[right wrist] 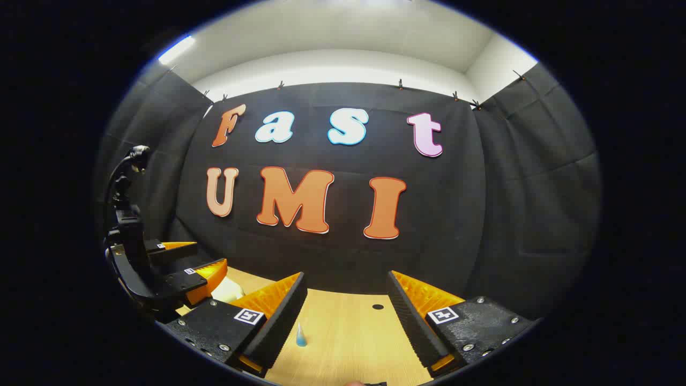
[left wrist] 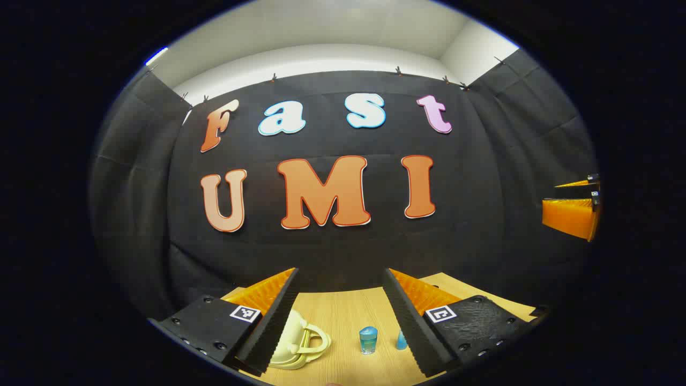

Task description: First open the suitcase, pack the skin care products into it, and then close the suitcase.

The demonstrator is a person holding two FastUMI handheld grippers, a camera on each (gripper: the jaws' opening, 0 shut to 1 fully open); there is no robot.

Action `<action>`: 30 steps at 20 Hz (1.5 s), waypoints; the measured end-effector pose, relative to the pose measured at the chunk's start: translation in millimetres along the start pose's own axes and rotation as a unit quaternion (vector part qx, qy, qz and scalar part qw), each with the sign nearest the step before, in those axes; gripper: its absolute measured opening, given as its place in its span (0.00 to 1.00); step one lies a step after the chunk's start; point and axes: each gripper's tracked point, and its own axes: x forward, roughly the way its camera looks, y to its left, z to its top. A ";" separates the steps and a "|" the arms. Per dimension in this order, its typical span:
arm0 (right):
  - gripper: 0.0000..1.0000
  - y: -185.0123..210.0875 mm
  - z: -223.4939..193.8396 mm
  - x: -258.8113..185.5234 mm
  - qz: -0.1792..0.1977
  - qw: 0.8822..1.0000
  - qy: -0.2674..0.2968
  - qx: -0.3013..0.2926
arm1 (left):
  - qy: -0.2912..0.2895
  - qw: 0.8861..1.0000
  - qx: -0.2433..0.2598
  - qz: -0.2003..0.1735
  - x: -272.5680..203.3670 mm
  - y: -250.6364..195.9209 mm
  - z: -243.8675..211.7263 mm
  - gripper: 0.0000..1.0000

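Observation:
In the left gripper view a small cream suitcase (left wrist: 300,343) with a handle lies closed on the wooden table (left wrist: 343,316), partly behind my left finger. A short blue jar (left wrist: 368,340) stands to its right, and a small blue cone-shaped bottle (left wrist: 401,341) peeks out beside the right finger. My left gripper (left wrist: 341,279) hangs open above the table, holding nothing. In the right gripper view my right gripper (right wrist: 347,281) is open and empty too, with the blue cone bottle (right wrist: 301,335) on the table (right wrist: 348,332) between its fingers. The left gripper (right wrist: 187,262) shows at the left, over the cream suitcase (right wrist: 228,290).
The black cloth wall rises close behind the table's far edge. A small dark hole (right wrist: 378,306) marks the tabletop in the right gripper view. The right gripper's fingers (left wrist: 571,214) show at the far right of the left gripper view.

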 end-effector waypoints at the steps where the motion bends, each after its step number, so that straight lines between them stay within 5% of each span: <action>1: 0.95 2.1 -1.5 -2.6 -0.005 1.000 0.006 -0.004 | -0.002 1.000 -0.003 -0.007 -0.4 1.2 1.1 0.96; 10: 0.96 20.0 -4.6 -7.8 0.023 0.999 0.028 -0.029 | -0.012 1.000 -0.025 0.010 -25.3 39.4 18.0 0.99; 20: 0.95 60.2 -36.9 40.8 0.098 0.994 0.030 -0.024 | -0.017 0.998 -0.037 0.044 -3.1 48.9 23.7 1.00; 30: 0.95 45.0 -60.6 100.9 0.133 0.991 0.032 0.014 | 0.028 0.993 0.087 0.072 40.0 41.7 -40.7 0.98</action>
